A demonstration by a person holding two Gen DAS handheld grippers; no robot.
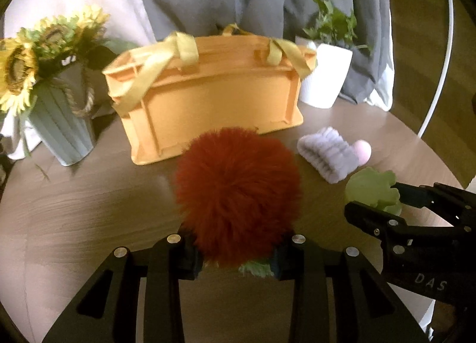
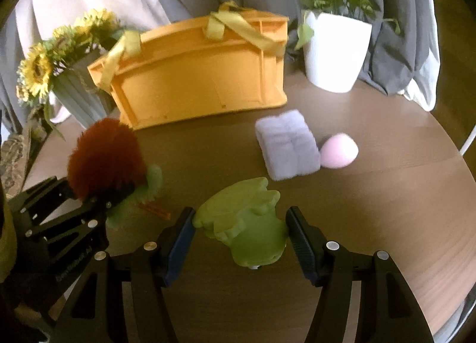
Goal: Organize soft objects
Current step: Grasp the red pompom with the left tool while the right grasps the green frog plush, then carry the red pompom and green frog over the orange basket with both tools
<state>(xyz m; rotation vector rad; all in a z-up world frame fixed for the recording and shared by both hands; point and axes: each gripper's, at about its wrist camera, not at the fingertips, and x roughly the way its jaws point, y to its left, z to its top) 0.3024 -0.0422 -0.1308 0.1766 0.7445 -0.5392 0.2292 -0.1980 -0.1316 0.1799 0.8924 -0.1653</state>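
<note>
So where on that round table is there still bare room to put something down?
Bare wood lies between the orange bag and both grippers, and along the table's right edge past the pink egg. It is crowded at the back, between sunflower vase and white plant pot, and around the lilac towel.

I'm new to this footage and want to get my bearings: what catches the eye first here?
The fluffy red pom-pom toy, clamped in the left gripper at the table's near edge, stands out first. Behind it stands the orange bag with yellow handles. To the right, the right gripper holds a green squishy toy.
</note>
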